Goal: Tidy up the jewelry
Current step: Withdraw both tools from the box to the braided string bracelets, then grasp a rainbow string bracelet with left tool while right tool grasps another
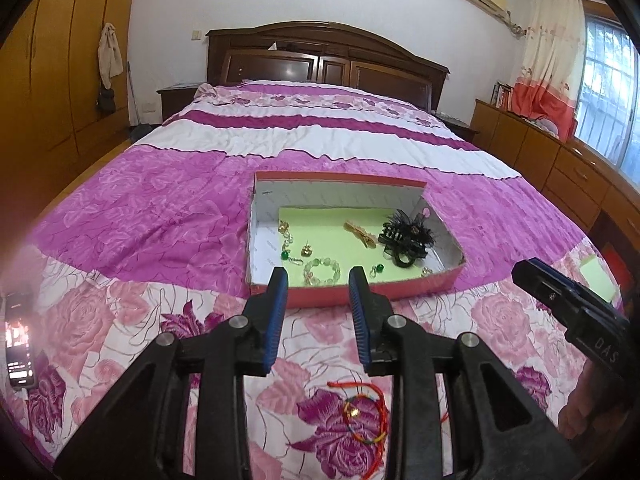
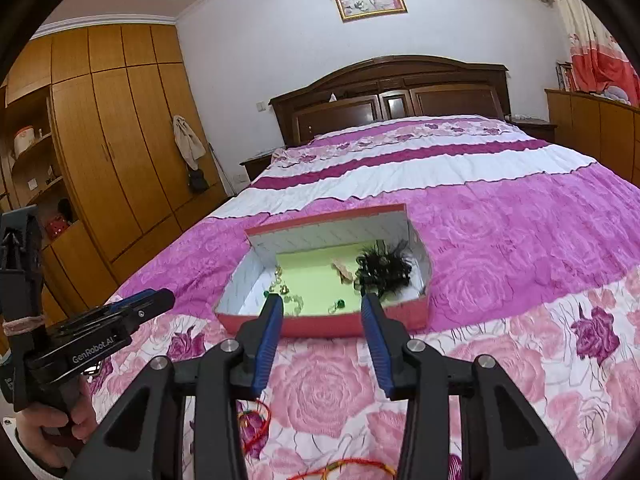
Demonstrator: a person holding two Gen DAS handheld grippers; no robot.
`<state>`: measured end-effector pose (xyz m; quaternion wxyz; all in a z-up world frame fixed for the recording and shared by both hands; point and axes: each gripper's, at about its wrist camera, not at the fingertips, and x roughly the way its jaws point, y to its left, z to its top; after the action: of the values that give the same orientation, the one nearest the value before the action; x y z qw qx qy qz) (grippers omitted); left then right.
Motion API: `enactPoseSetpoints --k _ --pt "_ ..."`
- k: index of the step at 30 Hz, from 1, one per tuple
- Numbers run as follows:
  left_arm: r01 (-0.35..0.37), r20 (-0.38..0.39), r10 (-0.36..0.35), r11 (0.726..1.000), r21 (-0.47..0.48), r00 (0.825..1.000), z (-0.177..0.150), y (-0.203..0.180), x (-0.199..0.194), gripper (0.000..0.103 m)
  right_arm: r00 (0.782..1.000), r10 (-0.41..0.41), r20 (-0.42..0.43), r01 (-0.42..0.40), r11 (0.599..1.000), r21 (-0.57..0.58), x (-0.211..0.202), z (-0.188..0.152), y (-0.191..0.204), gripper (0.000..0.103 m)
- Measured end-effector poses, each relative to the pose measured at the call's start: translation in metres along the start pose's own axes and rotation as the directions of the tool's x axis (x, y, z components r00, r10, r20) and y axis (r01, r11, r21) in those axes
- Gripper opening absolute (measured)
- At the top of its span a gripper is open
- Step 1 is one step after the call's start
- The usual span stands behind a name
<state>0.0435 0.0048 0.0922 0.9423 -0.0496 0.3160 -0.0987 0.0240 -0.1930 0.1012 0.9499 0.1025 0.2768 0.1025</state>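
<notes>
Left wrist view: the left gripper [image 1: 318,276] hangs wide and empty above the bedspread [image 1: 160,216]. Ahead sits the red box [image 1: 320,296], long axis across the view, with a bead bracelet [image 1: 322,272] and black hair clip [image 1: 404,240] inside. A red string bracelet [image 1: 366,416] lies below the fingers. The right gripper [image 1: 560,300] reads "DAS"; its spread can't be told.

Right wrist view: the right gripper [image 2: 322,306] is wide, nothing held. "GenRobot.AI" marks the left gripper [image 2: 156,300].
</notes>
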Motion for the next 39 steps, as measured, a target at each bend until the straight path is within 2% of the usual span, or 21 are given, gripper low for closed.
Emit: enactPoseSetpoints --k 11,18,30,39 --pt "0.021 -0.080 -0.020 1.000 0.015 0.997 -0.027 -0.003 -0.003 0.024 0.997 -0.021 -0.073 0.021 1.000 0.004 -0.009 -0.031 -0.008 0.045" --pt "0.050 -0.148 -0.047 0.999 0.013 0.988 -0.045 -0.008 0.003 0.024 0.989 -0.047 -0.138 0.045 0.999 -0.015 -0.008 -0.054 -0.015 0.045" --pt "0.091 -0.270 -0.089 0.996 -0.006 0.959 -0.073 -0.016 0.027 0.024 0.963 -0.076 -0.259 0.079 0.997 0.003 0.005 -0.087 -0.031 0.045" --pt "0.084 -0.344 -0.088 0.996 -0.025 0.935 -0.092 -0.014 0.048 0.024 0.941 -0.089 -0.327 0.101 0.995 0.019 0.018 -0.104 -0.039 0.045"
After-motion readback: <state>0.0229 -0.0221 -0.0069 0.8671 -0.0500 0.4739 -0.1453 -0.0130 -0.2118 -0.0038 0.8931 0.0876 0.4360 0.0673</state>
